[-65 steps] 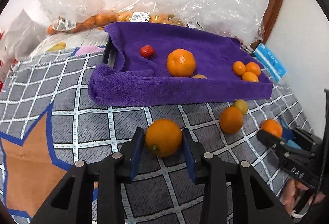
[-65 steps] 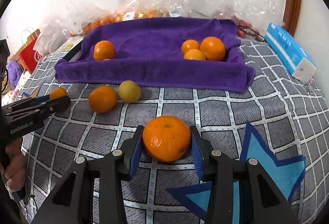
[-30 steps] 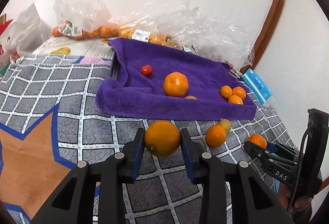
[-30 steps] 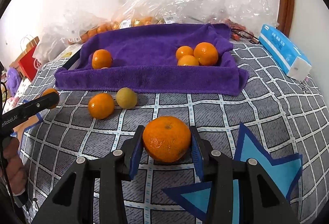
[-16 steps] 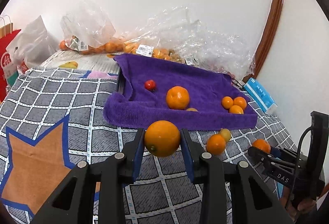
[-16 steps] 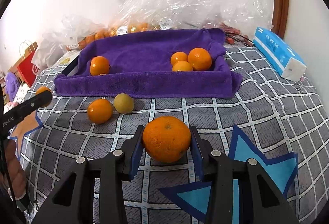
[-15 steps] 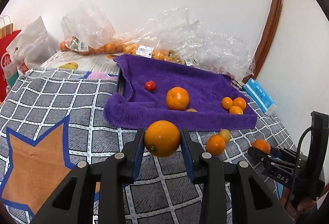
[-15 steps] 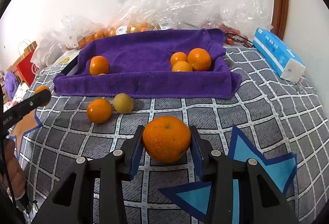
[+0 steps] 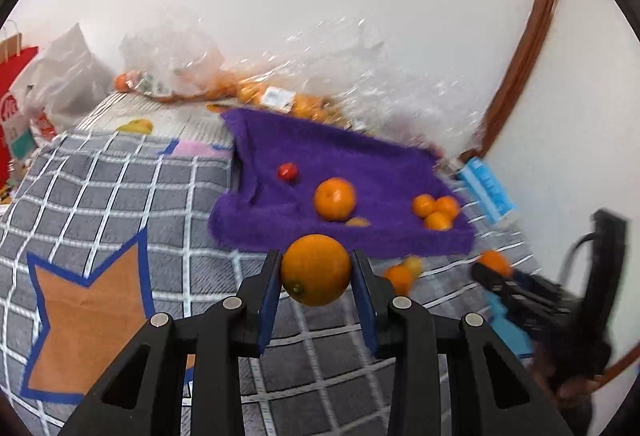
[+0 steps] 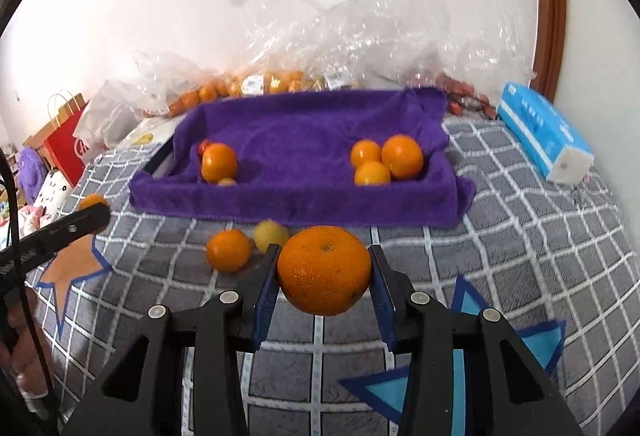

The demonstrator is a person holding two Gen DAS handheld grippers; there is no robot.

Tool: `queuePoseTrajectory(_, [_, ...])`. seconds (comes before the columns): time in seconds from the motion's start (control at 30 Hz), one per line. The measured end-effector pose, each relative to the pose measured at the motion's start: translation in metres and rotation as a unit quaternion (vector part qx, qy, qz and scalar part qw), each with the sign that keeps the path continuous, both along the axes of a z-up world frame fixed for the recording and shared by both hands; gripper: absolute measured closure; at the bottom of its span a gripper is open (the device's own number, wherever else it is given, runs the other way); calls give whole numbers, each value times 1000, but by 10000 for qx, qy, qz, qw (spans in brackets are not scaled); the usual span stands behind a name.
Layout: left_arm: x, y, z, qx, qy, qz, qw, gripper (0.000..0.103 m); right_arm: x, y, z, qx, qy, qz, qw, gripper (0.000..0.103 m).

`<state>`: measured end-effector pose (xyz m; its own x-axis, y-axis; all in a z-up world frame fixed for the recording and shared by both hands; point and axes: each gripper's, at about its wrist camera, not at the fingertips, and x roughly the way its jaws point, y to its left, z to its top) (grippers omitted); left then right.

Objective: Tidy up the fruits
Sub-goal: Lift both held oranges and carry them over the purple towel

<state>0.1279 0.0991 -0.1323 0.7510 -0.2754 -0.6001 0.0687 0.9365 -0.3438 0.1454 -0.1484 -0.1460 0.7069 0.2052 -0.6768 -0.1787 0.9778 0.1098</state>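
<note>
Two oranges are held clear of the checked cloth [image 10: 520, 260], one in each gripper, both on the near side of the purple towel [image 10: 304, 140]. The left gripper [image 9: 316, 270] is clamped on a smooth orange [image 9: 316, 270] that sits squarely between its blue pads, and the right gripper [image 10: 324, 270] is clamped on a larger, dimpled orange [image 10: 324, 270] in the same way.

Much of the left wrist view is smeared. The right gripper shows there only as a dark blur at the right edge, to the right of the towel, and the hand under it cannot be made out. In the right wrist view the left gripper is cut off at the left edge, left of the towel, so that only one black finger [image 10: 60, 232] and a sliver of its fruit show.

Inside the towel, a big orange [image 10: 219, 161] half hides a small red fruit [image 9: 288, 171] behind it and a small yellowish fruit [image 10: 227, 181] in front of it. A trio of oranges [image 10: 384, 160] lies at the towel's right end.

Just in front of the towel lie a loose orange [image 10: 228, 250] and a yellow fruit [image 10: 270, 234], the latter partly behind the right gripper's left finger. Behind the towel, crumpled plastic bags [image 10: 340, 36] veil more fruit.
</note>
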Motion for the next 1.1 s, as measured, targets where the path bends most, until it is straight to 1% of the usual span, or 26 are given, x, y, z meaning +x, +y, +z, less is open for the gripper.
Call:
queuePoseTrajectory(0.17, [13,6,35,96,-128,30,9999,70,16,1,18,72,-113,-80,9999,60])
queuePoseTrajectory(0.23, [21,6,42,185,-218,72,9996,70,24,0,24,122,-189,-141,9996,60])
queuePoseTrajectory(0.33, [35,4,45,327,-403,165,9985,70,35,0,31,118,-339,-238,9991,61])
queuePoseTrajectory(0.4, [50,3,43,366,-382,258,9983,70,42,2,33,86,-443,-276,9986,60])
queuePoseTrajectory(0.6, [78,-2,41,259,-432,312,9982,70,69,9,34,150,-492,-218,9984,60])
queuePoseTrajectory(0.73, [94,-5,29,125,-424,304,9986,70,86,21,33,129,-552,-154,9983,60])
queuePoseTrajectory(0.83, [97,-7,15,73,-466,224,9986,70,93,26,26,197,-552,-138,9982,60])
queuePoseTrajectory(0.93, [98,-7,1,185,-514,229,9982,70,96,27,13,200,-459,-165,9986,60])
queuePoseTrajectory(1.1, [102,-3,-7,168,-432,322,9984,70,102,19,-1,332,-367,-246,9985,60])
